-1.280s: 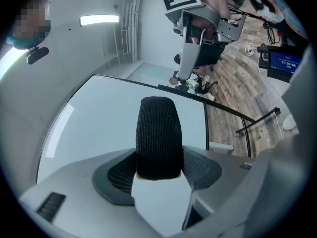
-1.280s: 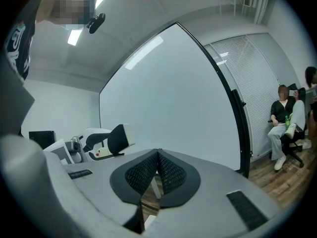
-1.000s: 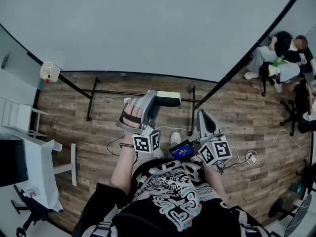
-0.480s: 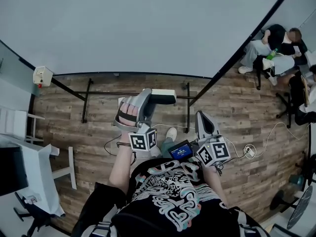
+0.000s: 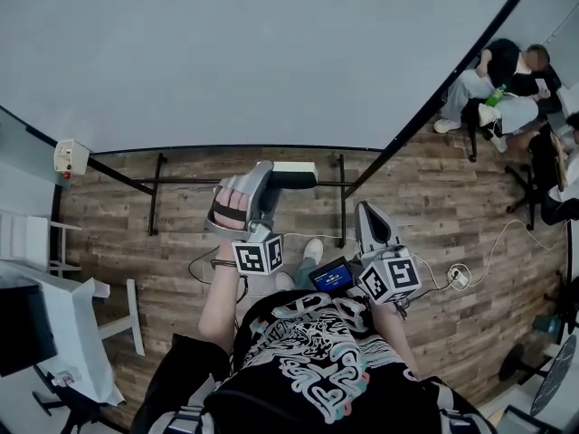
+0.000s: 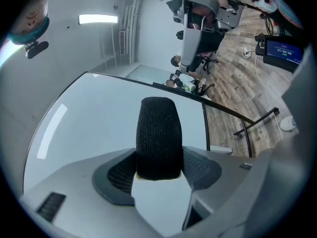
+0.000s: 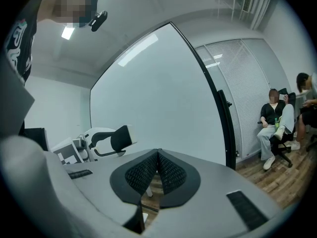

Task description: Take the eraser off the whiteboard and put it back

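Note:
My left gripper (image 5: pixel 270 181) is shut on the eraser (image 5: pixel 296 175), a white block with a black felt face, and holds it level just short of the whiteboard (image 5: pixel 271 52). In the left gripper view the black felt of the eraser (image 6: pixel 158 135) stands upright between the two pads, with the whiteboard (image 6: pixel 89 128) behind it. My right gripper (image 5: pixel 371 217) hangs beside it to the right, shut and empty; its pads (image 7: pixel 148 172) meet in the right gripper view. That view also shows the eraser (image 7: pixel 122 137) in the left gripper at the left.
The whiteboard's black stand (image 5: pixel 244 183) rests on the wood floor below the eraser. Cables and a power strip (image 5: pixel 460 279) lie at the right. People sit on chairs (image 5: pixel 503 89) at the far right. A white desk (image 5: pixel 63 324) is at the left. A small lit screen (image 5: pixel 332 276) sits between my arms.
Both grippers have moved a little toward the whiteboard's lower edge, the eraser still held in the left one. The right gripper stays shut.

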A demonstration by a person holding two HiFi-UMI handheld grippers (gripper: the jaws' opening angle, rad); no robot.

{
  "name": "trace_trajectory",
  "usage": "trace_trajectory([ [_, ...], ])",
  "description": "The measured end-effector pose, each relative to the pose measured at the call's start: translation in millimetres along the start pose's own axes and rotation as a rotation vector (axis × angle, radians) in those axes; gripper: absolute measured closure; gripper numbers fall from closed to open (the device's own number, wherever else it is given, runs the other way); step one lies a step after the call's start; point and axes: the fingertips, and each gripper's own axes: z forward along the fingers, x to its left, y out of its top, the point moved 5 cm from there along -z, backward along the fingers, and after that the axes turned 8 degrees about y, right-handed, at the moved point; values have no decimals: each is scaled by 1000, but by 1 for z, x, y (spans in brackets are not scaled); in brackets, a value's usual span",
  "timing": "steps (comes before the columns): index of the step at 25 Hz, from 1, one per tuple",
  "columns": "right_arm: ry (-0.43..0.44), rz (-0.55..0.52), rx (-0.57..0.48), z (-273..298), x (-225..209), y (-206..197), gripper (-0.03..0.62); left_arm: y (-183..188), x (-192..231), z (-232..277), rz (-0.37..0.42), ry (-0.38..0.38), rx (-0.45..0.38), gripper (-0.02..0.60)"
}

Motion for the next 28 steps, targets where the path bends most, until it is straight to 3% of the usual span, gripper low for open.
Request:
trace_trajectory([
  [28,-26,5,-13,53,-63,10,568,-13,-14,91,4,-13,5,295],
])
